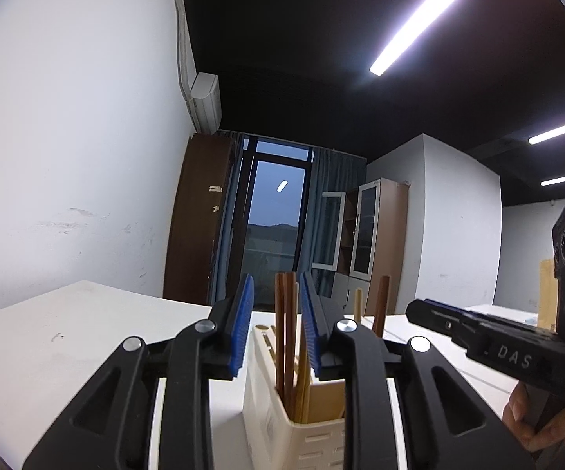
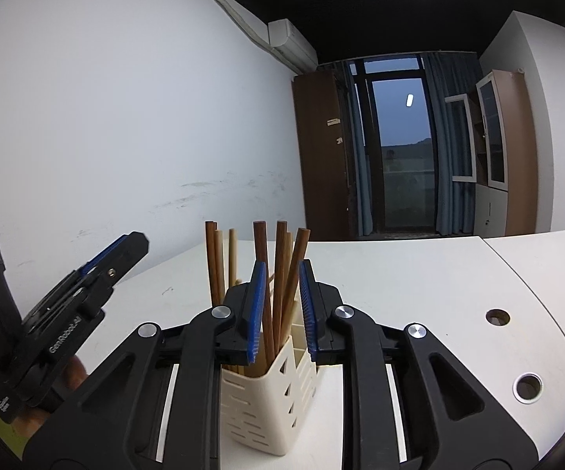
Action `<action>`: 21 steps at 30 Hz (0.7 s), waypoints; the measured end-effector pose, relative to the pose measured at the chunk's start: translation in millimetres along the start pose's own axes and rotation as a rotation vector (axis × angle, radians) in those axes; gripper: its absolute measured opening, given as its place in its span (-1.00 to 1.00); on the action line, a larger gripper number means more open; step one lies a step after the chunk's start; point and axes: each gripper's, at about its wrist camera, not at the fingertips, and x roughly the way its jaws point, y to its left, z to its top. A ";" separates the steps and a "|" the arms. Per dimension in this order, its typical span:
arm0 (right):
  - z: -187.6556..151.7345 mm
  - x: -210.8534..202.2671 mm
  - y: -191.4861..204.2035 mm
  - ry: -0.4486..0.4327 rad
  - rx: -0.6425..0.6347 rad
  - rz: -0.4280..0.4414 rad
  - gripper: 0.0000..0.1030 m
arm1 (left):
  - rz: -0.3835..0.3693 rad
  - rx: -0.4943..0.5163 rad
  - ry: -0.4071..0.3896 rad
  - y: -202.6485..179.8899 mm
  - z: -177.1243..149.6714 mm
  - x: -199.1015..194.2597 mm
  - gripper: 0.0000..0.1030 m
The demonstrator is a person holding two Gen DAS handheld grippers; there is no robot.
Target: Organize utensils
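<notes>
Cream plastic, slotted and ribbed, forms the utensil holder [image 2: 260, 395] standing on the white table [image 2: 419, 274] at lower centre of both wrist views. Smooth round wooden chopsticks [image 2: 278, 274], dark brown and pale, stand upright inside, leaning apart. The right gripper [image 2: 281, 309] stands narrowly parted around several sticks, blue ribbed pads not visibly pressing; the left gripper [image 1: 277, 329] likewise brackets two brown sticks without clamping. Any sideways drift could likely snag the sticks and tip the light holder, scattering them.
</notes>
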 end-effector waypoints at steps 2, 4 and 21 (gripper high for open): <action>-0.6 -2.9 3.4 -0.001 -0.005 -0.007 -0.59 | 0.000 0.008 0.012 -0.4 -0.3 -5.5 -0.53; -2.2 -7.2 2.9 0.000 -0.005 -0.008 -0.46 | 0.002 0.020 0.040 -1.5 -0.7 -9.9 -0.52; -29.1 -42.4 -1.3 0.032 -0.023 -0.035 -0.23 | -0.012 0.051 0.239 -5.2 3.5 -29.3 0.00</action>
